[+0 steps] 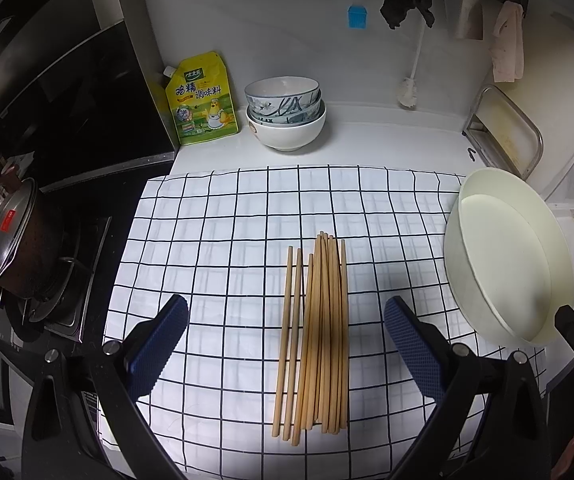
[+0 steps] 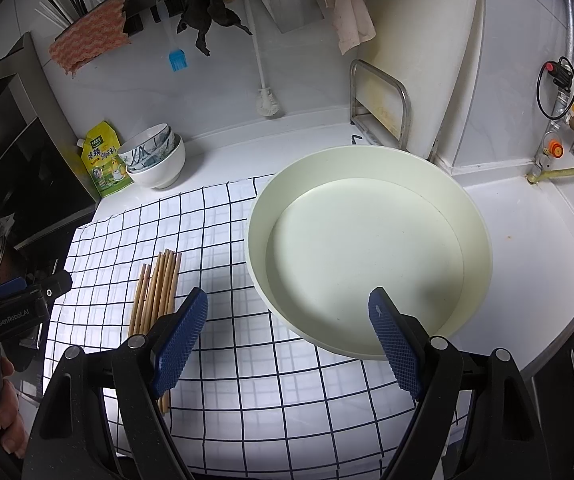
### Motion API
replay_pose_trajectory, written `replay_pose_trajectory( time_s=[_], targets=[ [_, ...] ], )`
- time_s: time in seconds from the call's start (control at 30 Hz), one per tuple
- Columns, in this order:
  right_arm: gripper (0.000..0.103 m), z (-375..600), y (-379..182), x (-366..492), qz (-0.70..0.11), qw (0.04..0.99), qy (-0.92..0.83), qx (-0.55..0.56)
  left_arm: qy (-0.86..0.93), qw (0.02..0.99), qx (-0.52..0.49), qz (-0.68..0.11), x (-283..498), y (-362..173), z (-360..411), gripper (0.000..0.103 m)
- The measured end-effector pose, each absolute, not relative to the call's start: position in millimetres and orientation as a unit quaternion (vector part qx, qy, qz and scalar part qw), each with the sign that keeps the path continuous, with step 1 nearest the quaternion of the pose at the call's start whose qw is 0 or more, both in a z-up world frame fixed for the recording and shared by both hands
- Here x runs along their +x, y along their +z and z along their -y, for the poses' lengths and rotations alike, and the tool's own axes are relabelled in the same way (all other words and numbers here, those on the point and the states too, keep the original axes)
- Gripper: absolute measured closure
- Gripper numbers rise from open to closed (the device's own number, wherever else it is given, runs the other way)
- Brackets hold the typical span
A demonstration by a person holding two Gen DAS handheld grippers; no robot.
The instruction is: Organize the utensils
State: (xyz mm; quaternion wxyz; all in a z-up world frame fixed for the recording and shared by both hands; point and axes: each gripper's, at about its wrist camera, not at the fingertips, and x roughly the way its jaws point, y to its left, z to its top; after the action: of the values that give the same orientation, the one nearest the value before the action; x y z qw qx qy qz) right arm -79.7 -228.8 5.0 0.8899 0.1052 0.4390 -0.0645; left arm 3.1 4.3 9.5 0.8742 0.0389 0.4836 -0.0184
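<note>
Several wooden chopsticks (image 1: 319, 336) lie in a loose bundle on the white checked cloth (image 1: 215, 240), pointing away from me. My left gripper (image 1: 287, 312) is open and empty, held above the near half of the bundle, fingers on either side. A round cream tray (image 1: 503, 256) stands empty at the cloth's right edge. In the right wrist view the chopsticks (image 2: 159, 288) lie left of the tray (image 2: 367, 248). My right gripper (image 2: 289, 300) is open and empty, above the tray's near rim. The left gripper's body (image 2: 15, 312) shows at the far left.
Stacked bowls (image 1: 285, 112) and a yellow seasoning pouch (image 1: 203, 100) stand at the back of the counter. A lidded pot (image 1: 19, 240) sits on the stove to the left. A metal rack (image 1: 503, 132) stands at the back right. Cloths and brushes (image 2: 263, 60) hang on the wall.
</note>
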Motion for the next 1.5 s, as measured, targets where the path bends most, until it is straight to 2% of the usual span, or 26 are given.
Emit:
replay_pose_trajectory(
  time_s=[1.13, 1.5],
  targets=[
    [0.024, 227, 6, -81, -0.437, 0.891, -0.063, 0.103, -0.020, 0.874, 0.038, -0.483, 1, 10, -7, 0.006],
    [0.024, 178, -7, -74, -0.445, 0.893, 0.000, 0.074, -0.014, 0.876, 0.027, -0.481, -8, -12, -51, 0.006]
  ],
)
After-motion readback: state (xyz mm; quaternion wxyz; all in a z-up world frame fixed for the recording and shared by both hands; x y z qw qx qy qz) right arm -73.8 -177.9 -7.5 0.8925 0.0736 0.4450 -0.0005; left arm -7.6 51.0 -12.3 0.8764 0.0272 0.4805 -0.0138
